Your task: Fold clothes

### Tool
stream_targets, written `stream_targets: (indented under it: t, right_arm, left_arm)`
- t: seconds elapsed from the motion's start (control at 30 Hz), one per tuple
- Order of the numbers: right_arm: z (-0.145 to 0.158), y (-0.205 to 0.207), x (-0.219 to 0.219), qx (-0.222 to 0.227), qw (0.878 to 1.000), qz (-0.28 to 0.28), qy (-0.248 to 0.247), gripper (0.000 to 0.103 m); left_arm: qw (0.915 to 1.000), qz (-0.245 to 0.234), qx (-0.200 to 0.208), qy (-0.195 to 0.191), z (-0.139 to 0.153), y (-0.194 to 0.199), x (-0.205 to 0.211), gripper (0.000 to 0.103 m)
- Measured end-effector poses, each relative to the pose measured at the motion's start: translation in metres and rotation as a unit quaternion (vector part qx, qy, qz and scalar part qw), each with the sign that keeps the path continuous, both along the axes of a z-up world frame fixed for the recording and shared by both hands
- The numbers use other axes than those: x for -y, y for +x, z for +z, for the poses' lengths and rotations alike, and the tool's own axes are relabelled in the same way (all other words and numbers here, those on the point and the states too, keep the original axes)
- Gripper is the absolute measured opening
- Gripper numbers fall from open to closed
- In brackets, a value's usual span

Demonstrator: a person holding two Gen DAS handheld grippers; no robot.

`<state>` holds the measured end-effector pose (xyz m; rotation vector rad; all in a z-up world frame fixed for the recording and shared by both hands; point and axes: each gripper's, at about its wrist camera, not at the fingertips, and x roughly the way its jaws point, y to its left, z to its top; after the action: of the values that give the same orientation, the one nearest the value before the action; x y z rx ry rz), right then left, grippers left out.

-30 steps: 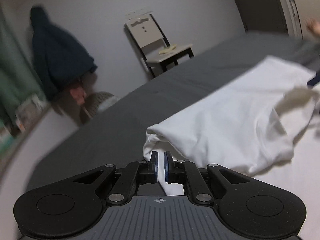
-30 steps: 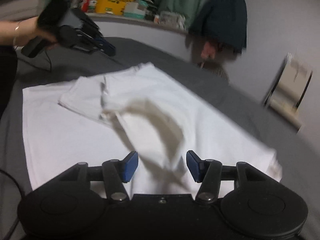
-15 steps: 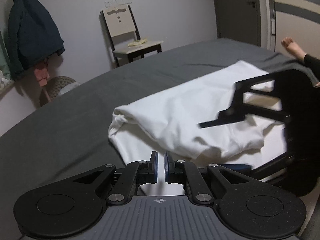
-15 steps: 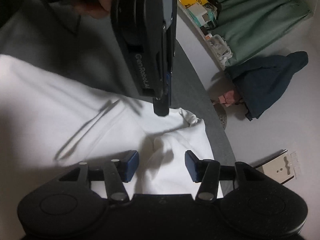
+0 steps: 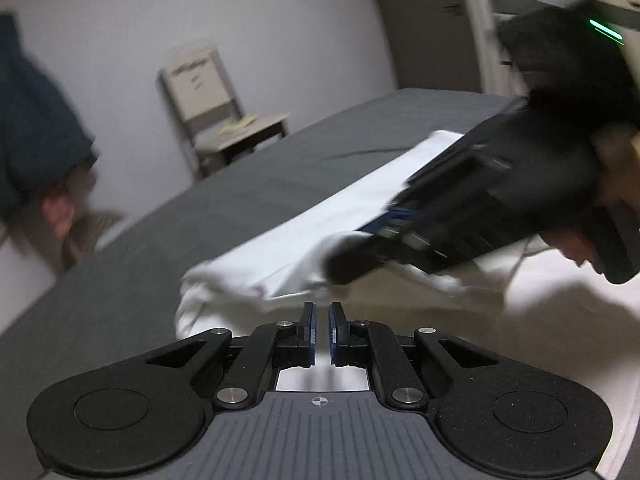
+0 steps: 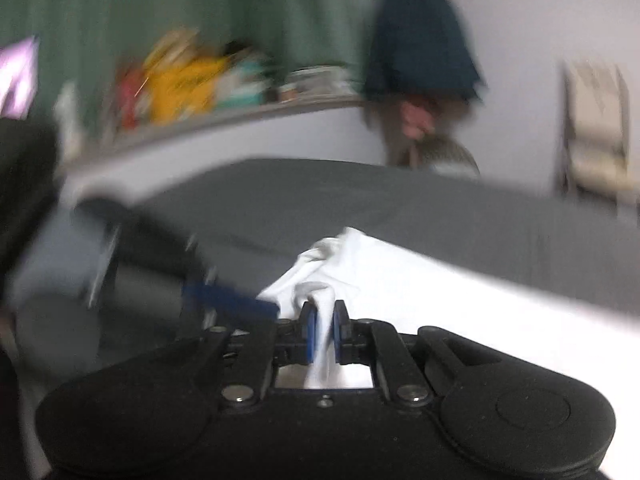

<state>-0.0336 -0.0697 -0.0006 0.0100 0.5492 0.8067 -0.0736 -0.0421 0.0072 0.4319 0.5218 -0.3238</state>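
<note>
One white garment [image 6: 320, 304] fold sits pinched inside right gripper [image 6: 324, 330].

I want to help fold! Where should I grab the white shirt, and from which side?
Probably the bunched corner of the white shirt, coming low from the bed's near side. There the cloth stands up in a ridge that fingers can close around. The right gripper already pinches such a fold.
</note>
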Motion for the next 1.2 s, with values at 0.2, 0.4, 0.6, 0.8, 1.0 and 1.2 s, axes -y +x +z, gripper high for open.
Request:
stream_targets:
  t: [0.2,0.4,0.6,0.8,1.0,1.2]
  right_arm:
    - [-0.004,0.019,0.027,-0.060,0.996,-0.004,0.067,0.009]
    - [-0.004,0.026,0.029,-0.083,0.993,-0.005,0.086,0.009]
    - [-0.005,0.024,0.025,-0.085,0.993,-0.003,0.085,0.011]
    - [-0.005,0.026,0.025,-0.091,0.992,0.003,0.085,0.012]
    - [-0.004,0.025,0.024,-0.086,0.993,0.012,0.077,0.013]
    - [-0.003,0.029,0.027,-0.098,0.991,0.007,0.086,0.021]
  left_arm:
    - [0.9969,0.003,0.032,0.072,-0.010,0.002,0.019,0.008]
    - [0.9974,-0.005,0.050,0.051,-0.007,-0.004,0.019,0.008]
    - [0.9981,-0.004,0.047,0.040,-0.008,-0.006,0.019,0.008]
    - [0.9970,-0.017,0.054,0.053,-0.008,-0.013,0.024,0.008]
    - [0.9953,-0.009,0.071,0.066,-0.006,-0.013,0.032,0.008]
    - [0.9930,-0.001,0.087,0.079,-0.004,-0.013,0.039,0.008]
